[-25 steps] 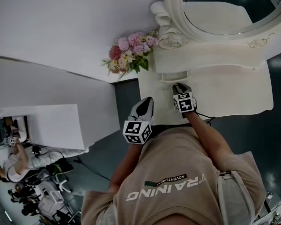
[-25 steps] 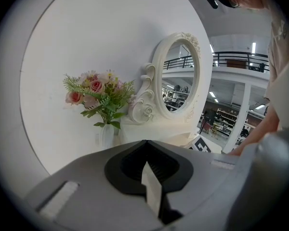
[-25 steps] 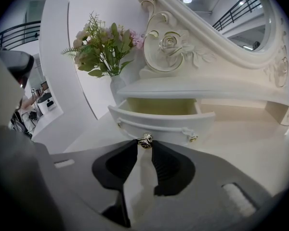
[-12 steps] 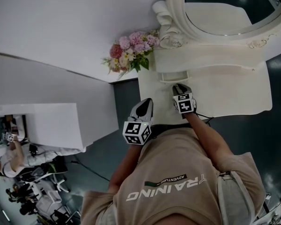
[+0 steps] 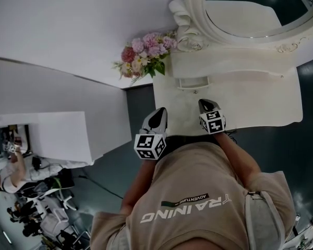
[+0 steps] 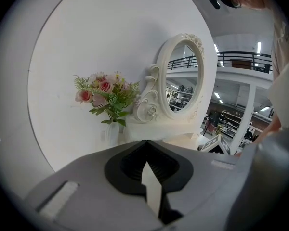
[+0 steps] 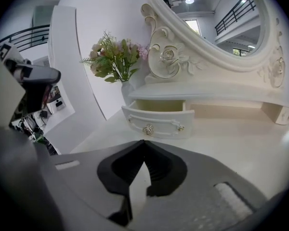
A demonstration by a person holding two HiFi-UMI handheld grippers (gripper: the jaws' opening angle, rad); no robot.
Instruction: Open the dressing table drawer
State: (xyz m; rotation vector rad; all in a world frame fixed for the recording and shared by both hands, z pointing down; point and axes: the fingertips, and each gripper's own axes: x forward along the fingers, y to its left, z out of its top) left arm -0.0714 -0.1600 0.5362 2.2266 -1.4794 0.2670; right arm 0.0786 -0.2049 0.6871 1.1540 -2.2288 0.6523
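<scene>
The white dressing table [image 5: 261,105] has a small drawer [image 5: 194,83] under its mirror shelf. In the right gripper view the drawer [image 7: 159,121] stands pulled out, its pale inside showing, with a round knob [image 7: 148,129] on its front. My right gripper [image 7: 144,142] is shut on nothing and hangs a short way back from that front, over the tabletop [image 7: 241,148]. In the head view my right gripper [image 5: 203,104] sits in front of the drawer. My left gripper [image 5: 160,112] hovers at the table's left front edge, and its shut, bare jaws [image 6: 145,142] point at the flowers.
A vase of pink flowers [image 5: 146,53] stands at the table's back left corner. The oval mirror [image 5: 250,9] in its ornate frame rises behind the drawer. A white curved wall [image 5: 68,35] lies to the left. A white counter [image 5: 41,139] and a seated person [image 5: 10,176] are lower left.
My right gripper has drawn back from the drawer front toward the person and slightly to the right. The left gripper has stayed about where it was.
</scene>
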